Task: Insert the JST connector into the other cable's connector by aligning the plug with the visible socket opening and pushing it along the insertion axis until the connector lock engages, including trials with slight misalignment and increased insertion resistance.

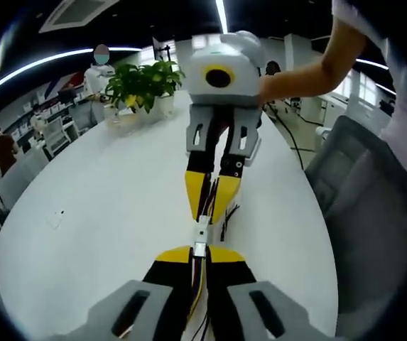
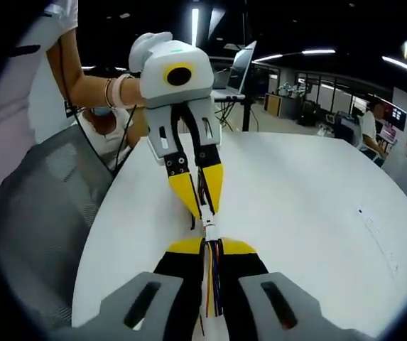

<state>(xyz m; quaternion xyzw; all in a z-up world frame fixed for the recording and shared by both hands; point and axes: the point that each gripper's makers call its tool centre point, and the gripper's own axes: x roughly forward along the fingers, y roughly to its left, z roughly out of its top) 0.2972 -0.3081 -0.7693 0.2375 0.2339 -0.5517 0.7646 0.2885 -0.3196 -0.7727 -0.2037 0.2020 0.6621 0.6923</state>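
Left gripper view: left claw (image 1: 200, 250), yellow-tipped black jaws, closed tight on a small white JST connector (image 1: 200, 248) with thin multicoloured wires (image 1: 198, 291) trailing back between the jaws. Facing it, right claw (image 1: 212, 201), also pinched shut, holds the mating small white cable connector (image 1: 204, 226); its black wires (image 1: 229, 217) hang to one side. The two connectors meet end to end above the round white surface (image 1: 118, 206); whether the lock is seated cannot be told. Leafy green potted plant (image 1: 143, 84) at the far edge of the surface. Grey mesh chair (image 1: 373, 213) beside the surface. A person's hand (image 1: 256, 64) grips the right gripper's body.

Right gripper view: right claw (image 2: 212, 245) shut on its connector (image 2: 212, 240), red, yellow and dark wires (image 2: 213, 284) running back between the jaws. Left claw (image 2: 202, 206) closed opposite, connector (image 2: 207, 223) touching at the tips, over the same surface (image 2: 317, 199). Open grey laptop (image 2: 237, 71) behind; chair (image 2: 40, 213) nearby.
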